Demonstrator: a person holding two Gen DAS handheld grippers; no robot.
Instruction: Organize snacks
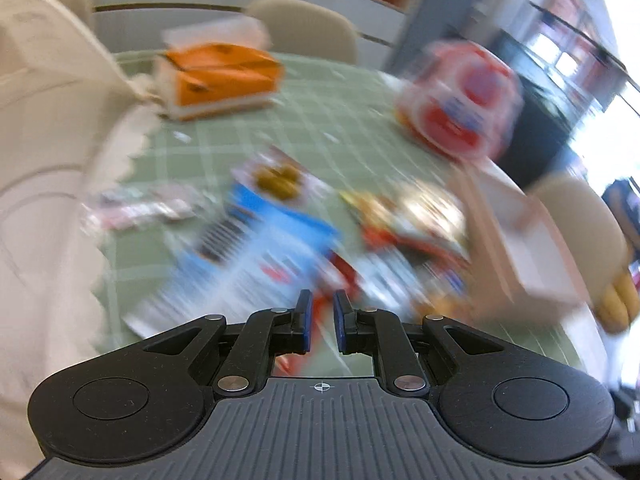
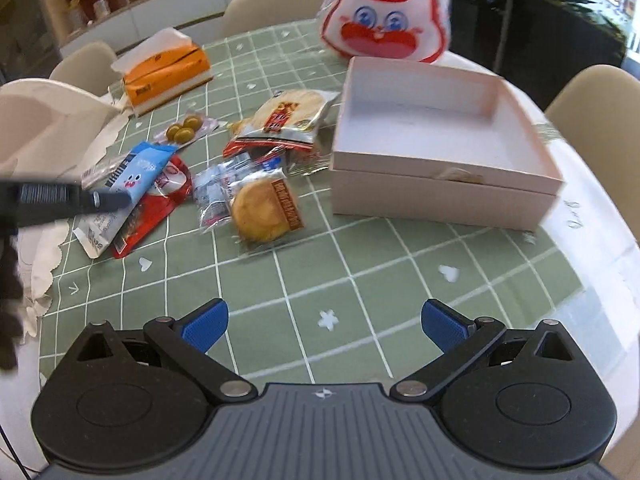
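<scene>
Several snack packets lie on the green checked tablecloth [image 2: 360,264]: a blue packet [image 2: 136,168] over a red one [image 2: 170,190], a round biscuit in clear wrap [image 2: 262,210], a rice cracker bag [image 2: 290,116] and green sweets [image 2: 186,131]. To their right stands an open pink box [image 2: 440,196] with nothing inside. My right gripper [image 2: 324,320] hovers open over bare cloth, short of the snacks. The left wrist view is blurred. There my left gripper [image 1: 320,316] is shut on nothing, just above the blue packet [image 1: 256,248] and the red one [image 1: 340,276]. Its dark body [image 2: 60,200] shows at the left of the right wrist view.
An orange tissue box [image 2: 168,76] sits at the back left. A white and red rabbit-faced bag [image 2: 384,12] stands behind the pink box. Beige chairs [image 2: 600,120] ring the round table. A white lace-edged cloth [image 2: 44,256] hangs at the left edge.
</scene>
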